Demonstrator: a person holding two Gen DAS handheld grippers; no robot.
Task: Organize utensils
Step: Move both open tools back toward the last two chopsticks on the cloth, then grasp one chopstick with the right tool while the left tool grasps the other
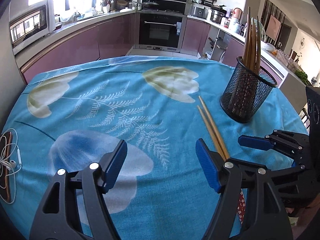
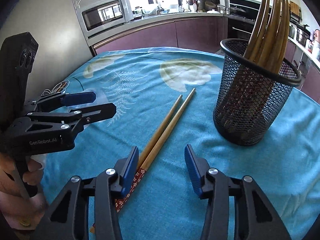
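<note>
Approach to the last pair: two wooden chopsticks with red patterned handles (image 2: 166, 128) lie on the blue floral cloth (image 2: 260, 180), left of the black mesh cup (image 2: 254, 104).
Right gripper (image 2: 161, 170) jaws apart, apparently straddling the handles without pressing; left gripper (image 1: 161, 166) apart, empty. Next: clamp, lift, drop into the cup.

**Colours and patterns on the table**

- Tablecloth (image 1: 124, 76): bright turquoise, printed with large pale tulip blooms in cream, olive-green and soft blue-white, plus white fern fronds and thin dark stems.
- Pair of chopsticks (image 2: 166, 128): light tan wood along the shafts; handle ends dark red with small white flower motifs.
- Mesh cup (image 2: 254, 104): black wire mesh with a solid black rim; reddish patterned ends show through the mesh.
- Utensils in the cup (image 2: 268, 28): tan to olive-brown wood.
- Left gripper (image 1: 162, 166): matte black frame, ribbed royal-blue pads, silver rivets.
- Right gripper (image 2: 162, 170): same black, blue and silver.
- Earphones (image 1: 10, 158): white cable, lying on a reddish-brown object.
</note>
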